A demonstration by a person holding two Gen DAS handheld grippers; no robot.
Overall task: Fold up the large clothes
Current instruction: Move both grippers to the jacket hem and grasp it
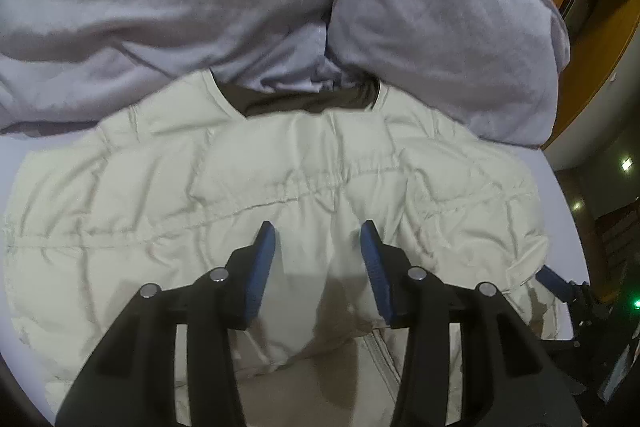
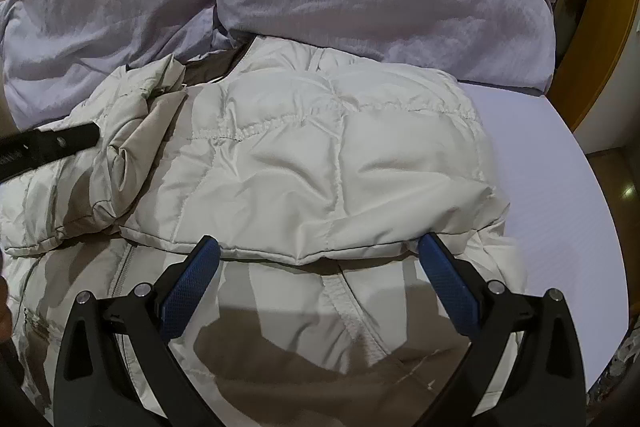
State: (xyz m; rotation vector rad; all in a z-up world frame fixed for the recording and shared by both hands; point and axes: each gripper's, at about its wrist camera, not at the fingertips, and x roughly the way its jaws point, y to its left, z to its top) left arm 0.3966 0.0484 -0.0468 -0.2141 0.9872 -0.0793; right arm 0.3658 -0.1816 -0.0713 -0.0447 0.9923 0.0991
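Observation:
A cream quilted puffer jacket [image 1: 280, 179] lies spread on the bed, its dark lining [image 1: 304, 101] showing at the collar. In the right wrist view the jacket [image 2: 320, 155] has a side folded over its front, and a crumpled sleeve [image 2: 132, 131] lies on the left. My left gripper [image 1: 317, 231] hovers open just over the folded fabric, with nothing pinched between its blue pads. The zipper [image 1: 380, 355] runs below it. My right gripper [image 2: 319, 241] stands wide open over the folded panel's near edge. The left gripper's black body [image 2: 48, 147] shows at the left edge.
A rumpled lavender duvet [image 1: 160, 7] and a pillow [image 1: 440, 27] are bunched against the jacket's far side. Bare lavender sheet [image 2: 560, 187] lies to the right of the jacket. Wooden furniture [image 1: 600, 67] stands beyond the bed's right edge.

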